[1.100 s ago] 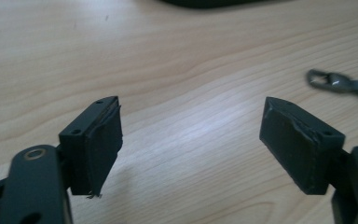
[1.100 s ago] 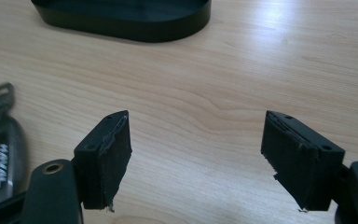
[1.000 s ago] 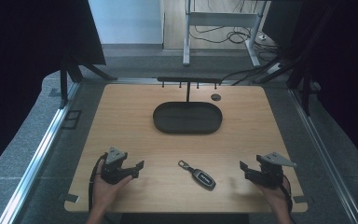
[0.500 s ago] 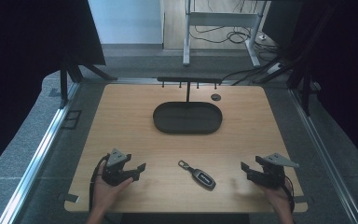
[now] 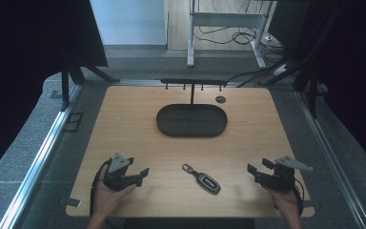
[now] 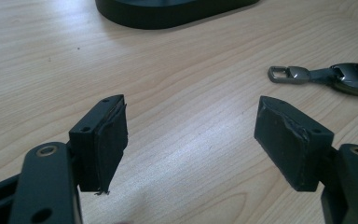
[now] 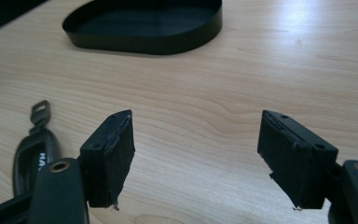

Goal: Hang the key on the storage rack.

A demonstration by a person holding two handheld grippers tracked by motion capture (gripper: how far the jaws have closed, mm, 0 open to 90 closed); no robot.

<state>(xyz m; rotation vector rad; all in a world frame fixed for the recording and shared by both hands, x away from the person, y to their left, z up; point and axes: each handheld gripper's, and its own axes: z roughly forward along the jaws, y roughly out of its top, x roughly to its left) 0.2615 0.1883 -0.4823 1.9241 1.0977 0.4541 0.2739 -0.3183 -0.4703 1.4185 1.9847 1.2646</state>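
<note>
A black car key fob with a metal clasp lies on the wooden table near the front edge, between my two grippers. My left gripper rests at the front left, open, nothing between its jaws; the key fob lies off to its right. At the front right my right gripper is open too, and the key fob lies to its left. A black oval tray with a hook stand sits at the table's middle.
The black oval tray lies ahead of the left gripper, and the tray is ahead-left of the right gripper. A small dark round disc sits near the table's back edge. Metal rails run along both table sides.
</note>
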